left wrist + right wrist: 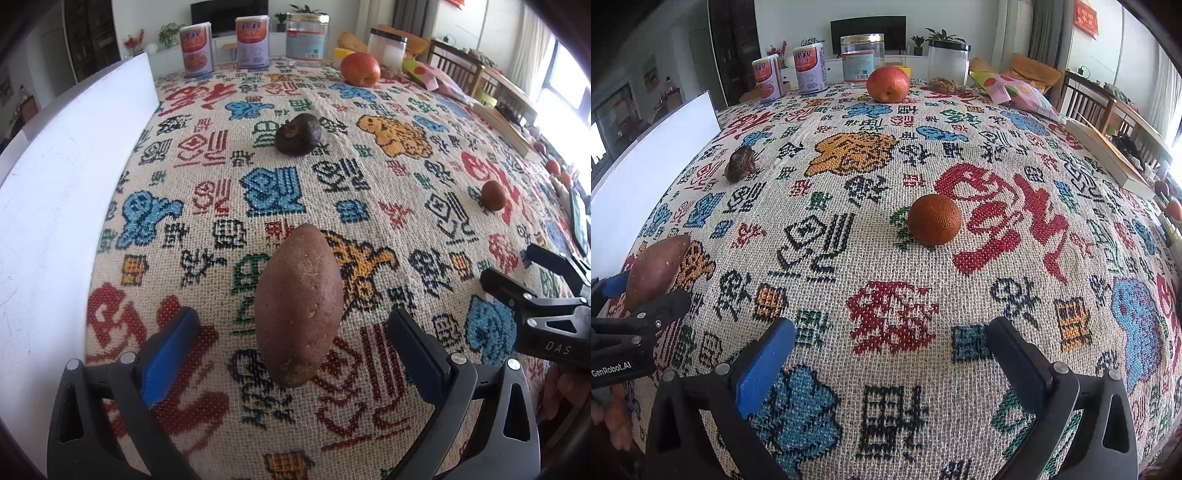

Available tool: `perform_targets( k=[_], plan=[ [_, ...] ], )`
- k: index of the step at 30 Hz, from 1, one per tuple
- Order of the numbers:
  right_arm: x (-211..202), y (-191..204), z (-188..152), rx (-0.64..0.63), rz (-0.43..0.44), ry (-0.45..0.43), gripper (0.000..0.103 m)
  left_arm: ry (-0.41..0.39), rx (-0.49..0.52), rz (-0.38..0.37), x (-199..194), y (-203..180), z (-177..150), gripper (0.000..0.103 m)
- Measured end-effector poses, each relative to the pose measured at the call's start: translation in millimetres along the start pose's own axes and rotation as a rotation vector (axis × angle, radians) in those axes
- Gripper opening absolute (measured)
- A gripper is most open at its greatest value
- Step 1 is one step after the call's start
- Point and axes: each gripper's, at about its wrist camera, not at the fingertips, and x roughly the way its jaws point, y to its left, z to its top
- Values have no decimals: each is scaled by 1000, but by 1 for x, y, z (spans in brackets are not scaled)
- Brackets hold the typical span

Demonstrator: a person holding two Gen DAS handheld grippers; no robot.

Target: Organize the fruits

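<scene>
The surface [960, 295], draped in a woven cloth with bright characters and cartoon shapes, fills both views. A white panel [66, 192] stands along its left edge, and jars and tins crowd the far edge.

The left gripper [295, 332] hangs low over the near part of the surface with its jaws spread wide, pinching nothing. The right gripper [890, 350] is alongside to the right, its jaws likewise spread and empty over bare cloth.

The sweet potato [299, 306] lies on the cloth squarely between the left blue pads [170, 350], with clear gaps on both sides. Its long axis runs away from the camera, in line with the fingers, so the jaws would close across its narrow width. This is the relation the coming move seems to turn on: the left hand is much the nearer and already straddles it, and in the right wrist view the sweet potato sits off at the left margin.

A red apple [888, 85] rests near the far edge. A round orange-brown fruit [934, 219] sits mid-surface, straight ahead of the right gripper but well apart from it. A dark, wrinkled fruit [297, 133] lies beyond the sweet potato, toward the white panel.
</scene>
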Motion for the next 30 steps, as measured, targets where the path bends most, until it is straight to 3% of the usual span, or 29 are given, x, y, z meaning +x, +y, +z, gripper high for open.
perform_targets(
  k=[5, 10, 12, 13, 15, 16, 18, 21, 25, 28, 29, 30],
  plan=[
    [-2, -2, 1, 17, 16, -9, 103, -5, -21, -59, -16, 14, -11, 101],
    [-18, -23, 3, 118, 113, -75, 103, -17, -23, -18, -7, 9, -2, 96],
    [-27, -42, 4, 207, 159, -117, 103, -23, -5, 32, -4, 4, 2, 70],
    [-29, -53, 5, 258, 175, -127, 103, -27, 19, 49, -2, 1, 4, 66],
    [-23, -70, 10, 310, 176, -88, 102, -39, 37, 31, -3, -1, 6, 43],
    [-18, -73, 14, 300, 168, -56, 100, -40, 32, 17, -5, -2, 6, 41],
    [-11, -74, 25, 235, 146, -13, 85, -38, 7, 9, -5, 2, 6, 41],
    [-1, -64, 42, 149, 138, 30, 73, -33, -67, -40, -10, 10, 4, 41],
    [17, -46, 62, 74, 115, 59, 66, -43, -107, -63, -24, 18, 3, 40],
    [29, -40, 67, 46, 82, 75, 42, -59, -120, -80, -38, 21, 2, 40],
    [29, -39, 67, 33, 61, 74, 30, -60, -133, -95, -45, 24, 1, 40],
    [25, -41, 67, 47, 70, 77, 30, -62, -150, -118, -53, 26, 0, 40]
  ],
)
